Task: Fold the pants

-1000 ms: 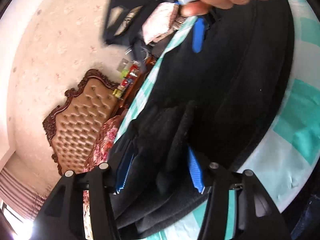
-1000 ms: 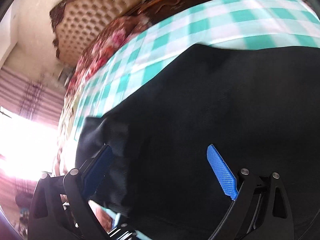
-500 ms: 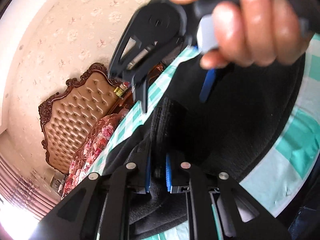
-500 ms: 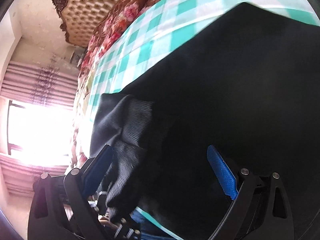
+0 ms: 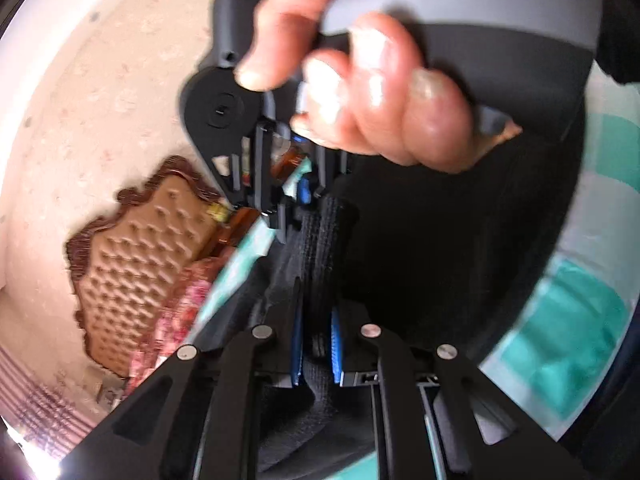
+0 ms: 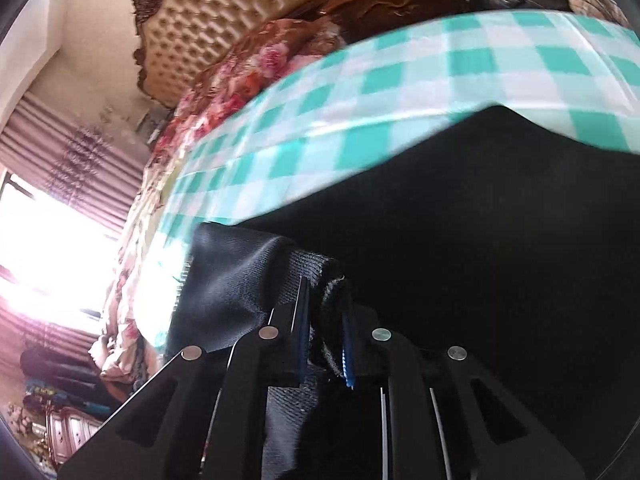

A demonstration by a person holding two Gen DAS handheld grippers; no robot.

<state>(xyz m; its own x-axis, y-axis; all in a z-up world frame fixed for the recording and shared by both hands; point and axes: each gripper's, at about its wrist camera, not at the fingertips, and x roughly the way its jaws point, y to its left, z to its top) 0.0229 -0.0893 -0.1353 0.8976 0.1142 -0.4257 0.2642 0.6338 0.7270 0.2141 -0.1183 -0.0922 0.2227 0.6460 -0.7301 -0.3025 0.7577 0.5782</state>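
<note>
Black pants (image 5: 440,248) lie on a green-and-white checked cloth (image 5: 580,320). My left gripper (image 5: 316,336) is shut on a bunched ribbed edge of the pants (image 5: 324,248). Just beyond it, the right gripper (image 5: 304,192) shows with the person's hand on its handle, pinching the same edge. In the right wrist view my right gripper (image 6: 326,336) is shut on the ribbed edge (image 6: 312,272); the pants (image 6: 500,260) spread dark to the right over the checked cloth (image 6: 360,92).
A tufted brown headboard (image 6: 224,20) and floral bedding (image 6: 248,72) lie beyond the cloth; the headboard also shows in the left wrist view (image 5: 148,264). A dark wooden cabinet (image 6: 392,4) stands at the back. A bright window with pink curtains (image 6: 52,232) is at left.
My right gripper has closed from open onto the ribbed edge of the pants. The left gripper closed on the same edge earlier and still holds it. The two grippers have come close together.
</note>
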